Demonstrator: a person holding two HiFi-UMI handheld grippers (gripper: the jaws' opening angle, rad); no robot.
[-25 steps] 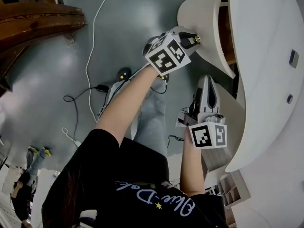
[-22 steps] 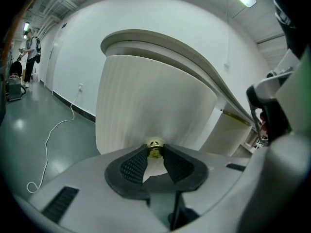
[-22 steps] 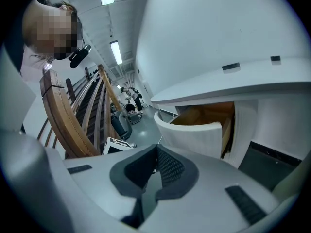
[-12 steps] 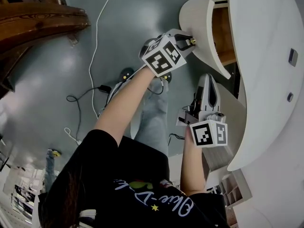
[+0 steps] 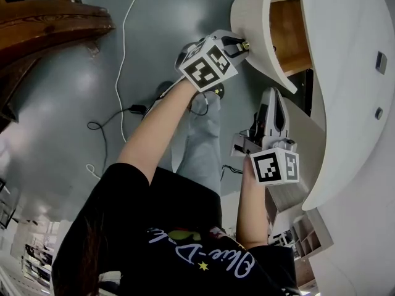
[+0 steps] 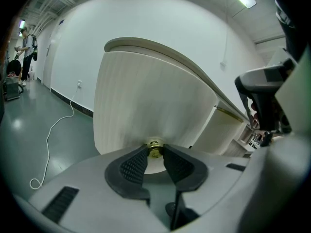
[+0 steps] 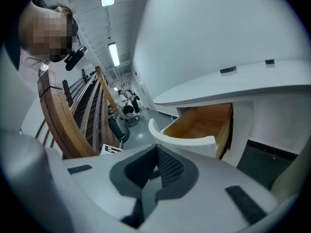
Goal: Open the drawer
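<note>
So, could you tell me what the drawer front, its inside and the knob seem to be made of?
The drawer front looks like pale laminate or painted board, matt, with faint grain lines. The inside seems bare wood or plywood, warm orange-brown. The knob is likely brass, given its shiny golden glint.

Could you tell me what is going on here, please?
A person is opening a drawer in a curved white desk with two hand-held grippers. The left gripper is clamped on the brass knob of the rounded drawer front, and the drawer stands partly open, showing its wooden inside. The right gripper is off to the side with its jaws together on nothing.
</note>
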